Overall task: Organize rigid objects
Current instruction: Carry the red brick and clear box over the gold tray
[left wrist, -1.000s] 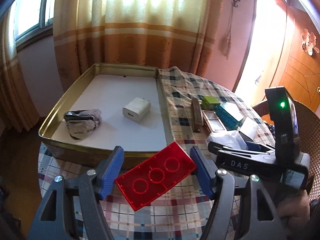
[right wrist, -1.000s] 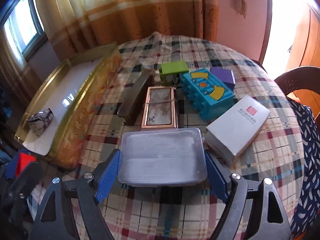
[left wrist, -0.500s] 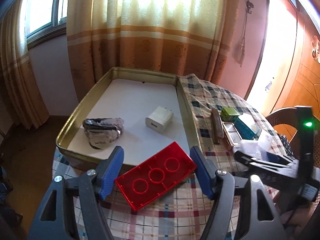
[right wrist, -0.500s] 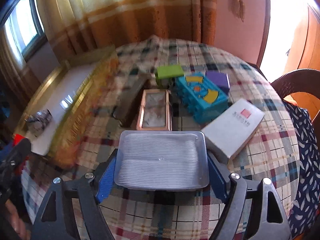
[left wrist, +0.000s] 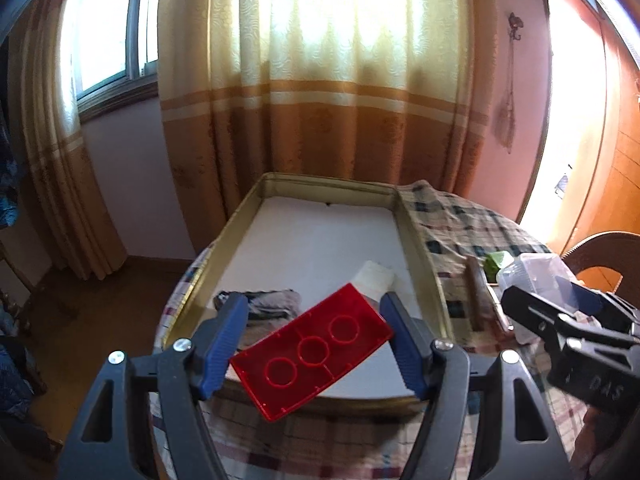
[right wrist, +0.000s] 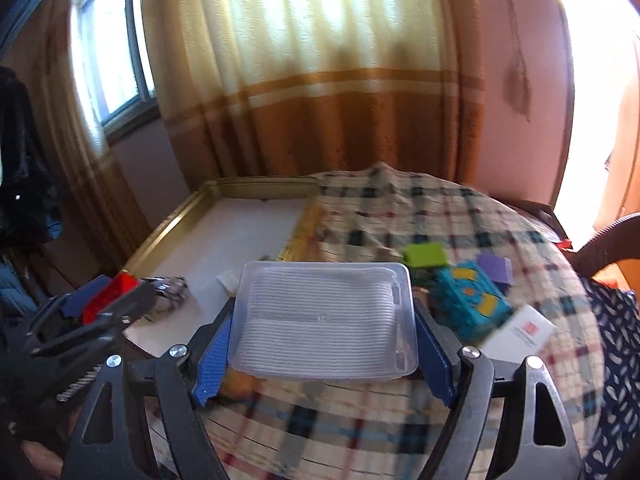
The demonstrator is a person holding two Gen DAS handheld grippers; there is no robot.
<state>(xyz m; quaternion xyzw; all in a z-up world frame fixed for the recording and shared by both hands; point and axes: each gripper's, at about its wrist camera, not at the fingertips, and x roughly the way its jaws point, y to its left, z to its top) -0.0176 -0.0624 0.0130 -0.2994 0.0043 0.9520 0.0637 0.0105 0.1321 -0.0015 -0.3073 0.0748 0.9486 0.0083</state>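
My left gripper is shut on a red flat brick with three rings, held above the near edge of the gold tray. My right gripper is shut on a clear ribbed plastic box, held above the checked tablecloth just right of the tray. The right gripper with the box also shows at the right of the left wrist view. The left gripper with the red brick shows at the left of the right wrist view.
In the tray lie a grey crumpled pouch and a white charger. On the cloth are a green block, a blue toy block, a purple block, a white box and a dark bar.
Both grippers have risen and tilted up, so more curtain shows. The left gripper has moved over the tray's near edge; the right has carried the clear box left toward the tray.
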